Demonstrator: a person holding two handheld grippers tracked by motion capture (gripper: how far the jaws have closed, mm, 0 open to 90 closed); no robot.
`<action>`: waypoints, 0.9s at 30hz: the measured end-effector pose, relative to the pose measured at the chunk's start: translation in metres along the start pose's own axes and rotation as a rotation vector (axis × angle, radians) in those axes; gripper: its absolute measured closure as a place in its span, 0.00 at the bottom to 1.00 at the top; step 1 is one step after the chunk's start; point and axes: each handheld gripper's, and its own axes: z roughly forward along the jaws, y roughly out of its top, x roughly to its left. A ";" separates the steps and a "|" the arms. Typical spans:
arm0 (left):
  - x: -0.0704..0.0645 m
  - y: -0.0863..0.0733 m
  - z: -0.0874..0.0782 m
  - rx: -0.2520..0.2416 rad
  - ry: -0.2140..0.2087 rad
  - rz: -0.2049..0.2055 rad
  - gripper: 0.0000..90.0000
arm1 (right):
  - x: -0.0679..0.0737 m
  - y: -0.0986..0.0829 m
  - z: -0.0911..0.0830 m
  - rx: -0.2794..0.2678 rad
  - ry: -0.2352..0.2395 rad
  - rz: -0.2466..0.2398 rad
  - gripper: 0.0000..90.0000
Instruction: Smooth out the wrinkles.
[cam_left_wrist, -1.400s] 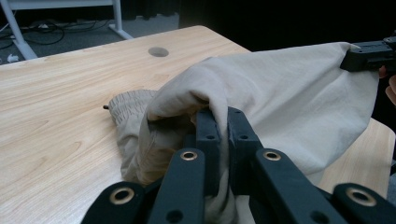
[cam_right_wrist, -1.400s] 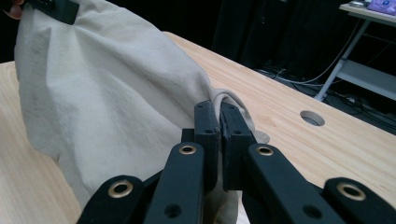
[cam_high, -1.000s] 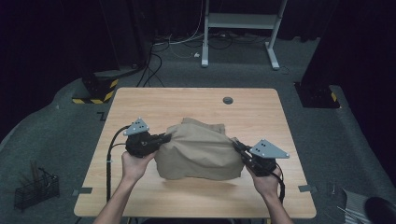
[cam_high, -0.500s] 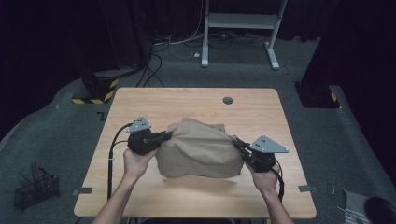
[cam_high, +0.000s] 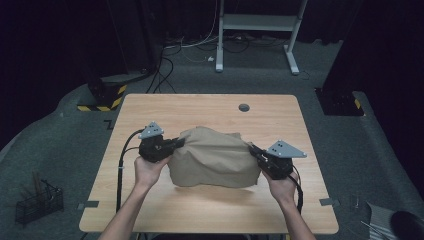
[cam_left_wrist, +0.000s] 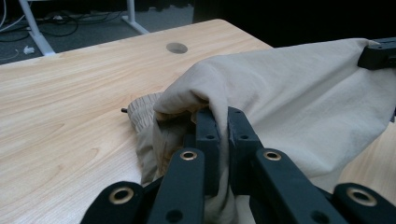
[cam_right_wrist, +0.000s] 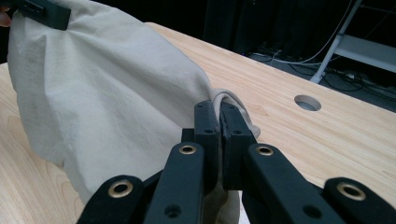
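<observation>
A beige cloth garment (cam_high: 212, 157) hangs stretched between my two grippers above the middle of the wooden table (cam_high: 205, 112). My left gripper (cam_high: 174, 143) is shut on the garment's left edge, and the fabric (cam_left_wrist: 299, 93) bunches between its black jaws (cam_left_wrist: 223, 126). My right gripper (cam_high: 253, 151) is shut on the right edge, where a ribbed hem (cam_right_wrist: 233, 100) curls over its jaws (cam_right_wrist: 219, 123). The cloth (cam_right_wrist: 102, 88) drapes down to the tabletop. A person's hands hold both grippers from below.
A round cable hole (cam_high: 244, 107) sits near the table's far edge. Beyond the table stand a white desk frame (cam_high: 255, 30), floor cables and a yellow-black striped base (cam_high: 102, 97). A wire basket (cam_high: 37, 202) rests on the floor at lower left.
Both grippers have held the garment throughout. The left gripper has shifted slightly to the right and the cloth has risen a little.
</observation>
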 end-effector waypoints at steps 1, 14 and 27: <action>0.000 0.000 0.001 0.004 0.002 -0.001 0.95 | -0.001 0.000 0.000 0.001 -0.003 0.001 0.97; 0.009 0.004 0.020 0.031 0.007 -0.019 0.95 | -0.010 -0.005 0.012 0.032 -0.022 0.030 0.97; 0.018 0.001 0.034 0.050 0.016 -0.044 0.95 | -0.013 -0.009 0.023 0.058 -0.037 0.044 0.97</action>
